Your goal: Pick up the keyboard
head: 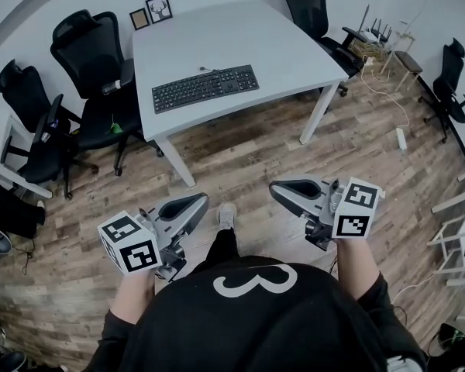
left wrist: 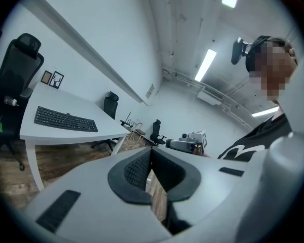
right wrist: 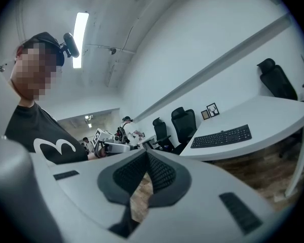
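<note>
A black keyboard [head: 205,87] lies flat near the front edge of a white table [head: 240,33]; it also shows in the left gripper view as the keyboard [left wrist: 65,119] and in the right gripper view as the keyboard [right wrist: 221,136]. My left gripper [head: 201,204] and right gripper [head: 277,190] hang in front of the person's chest, well short of the table, their tips turned toward each other. Both are shut with nothing between the jaws. The left gripper [left wrist: 151,156] has its black pads pressed together, as does the right gripper [right wrist: 145,159].
Two small picture frames [head: 150,12] stand at the table's far left corner. Black office chairs [head: 93,60] crowd the table's left side and another chair [head: 310,6] sits at the far right. A cable and power strip [head: 401,136] lie on the wooden floor [head: 248,161].
</note>
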`<action>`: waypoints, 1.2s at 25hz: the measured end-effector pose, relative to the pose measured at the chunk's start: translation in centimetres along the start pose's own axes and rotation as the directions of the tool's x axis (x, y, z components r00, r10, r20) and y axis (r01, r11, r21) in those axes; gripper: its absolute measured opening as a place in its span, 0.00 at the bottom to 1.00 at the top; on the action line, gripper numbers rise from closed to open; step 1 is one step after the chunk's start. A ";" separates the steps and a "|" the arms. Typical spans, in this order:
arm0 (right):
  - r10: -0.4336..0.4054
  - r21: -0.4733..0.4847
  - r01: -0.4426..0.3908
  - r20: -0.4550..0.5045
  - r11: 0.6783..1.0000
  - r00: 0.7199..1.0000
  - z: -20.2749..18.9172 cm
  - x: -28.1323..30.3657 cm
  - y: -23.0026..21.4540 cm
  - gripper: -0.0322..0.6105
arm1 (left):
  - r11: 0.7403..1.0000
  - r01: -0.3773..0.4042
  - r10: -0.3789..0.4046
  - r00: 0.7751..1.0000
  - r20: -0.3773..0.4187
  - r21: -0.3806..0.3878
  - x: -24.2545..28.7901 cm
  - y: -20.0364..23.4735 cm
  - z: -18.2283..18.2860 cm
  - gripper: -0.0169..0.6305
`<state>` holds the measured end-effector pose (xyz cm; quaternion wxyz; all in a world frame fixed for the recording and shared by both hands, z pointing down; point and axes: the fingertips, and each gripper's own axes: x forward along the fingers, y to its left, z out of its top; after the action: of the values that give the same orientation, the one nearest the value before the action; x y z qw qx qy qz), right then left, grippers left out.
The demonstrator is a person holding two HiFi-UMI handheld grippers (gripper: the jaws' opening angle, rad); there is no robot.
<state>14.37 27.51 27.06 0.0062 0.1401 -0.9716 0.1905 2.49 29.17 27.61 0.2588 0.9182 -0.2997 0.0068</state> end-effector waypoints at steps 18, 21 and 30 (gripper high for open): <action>-0.043 0.069 0.046 -0.056 0.997 0.997 7.2 12.0 -16.8 0.06 | 0.994 0.012 -0.007 0.999 0.044 -0.108 5.7 19.0 10.9 0.05; -0.050 0.082 0.054 -0.058 0.995 0.997 9.2 14.2 -20.5 0.06 | 0.993 0.014 -0.009 0.999 0.044 -0.118 7.4 22.6 13.5 0.05; -0.062 0.135 0.068 -0.046 0.989 0.997 12.3 18.9 -29.4 0.06 | 0.989 0.015 -0.012 1.000 0.022 -0.148 11.3 30.8 17.2 0.05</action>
<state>4.79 -8.28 27.72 0.0230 0.1676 -0.9510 0.2589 -7.76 -6.37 29.17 0.3230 0.8986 -0.2958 -0.0268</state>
